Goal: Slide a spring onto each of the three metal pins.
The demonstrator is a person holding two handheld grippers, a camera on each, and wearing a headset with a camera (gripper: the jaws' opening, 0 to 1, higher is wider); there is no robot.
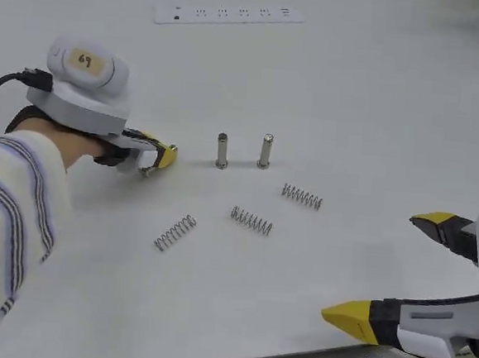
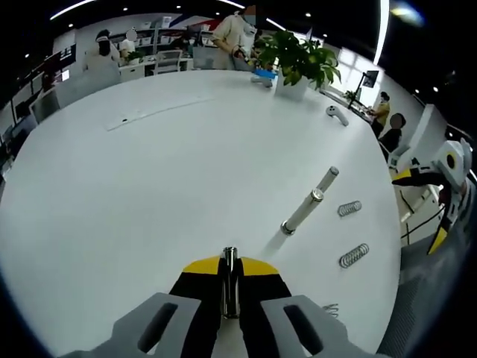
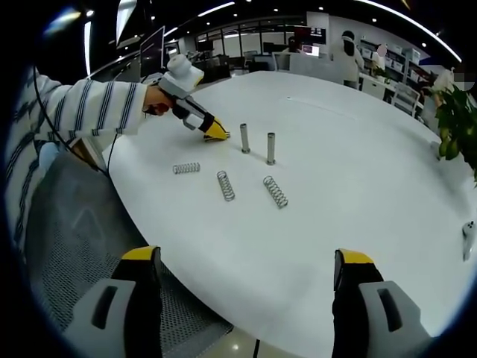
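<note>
Left gripper view caught our left gripper (image 2: 229,267) pinched on a short silver metal pin (image 2: 229,292), likely to stand it beside two upright pins (image 1: 222,150), while our right gripper (image 3: 246,256) gaped empty.

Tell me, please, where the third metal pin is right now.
The third pin is clamped in the jaws of the left gripper, on the left of the head view, a short way left of the two upright pins.

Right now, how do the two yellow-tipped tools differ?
The left tool is shut on a metal pin; the right tool is wide open, empty. The left tool is near the two standing pins; the right tool hangs at the edge of the table. Both have yellow tips.
</note>
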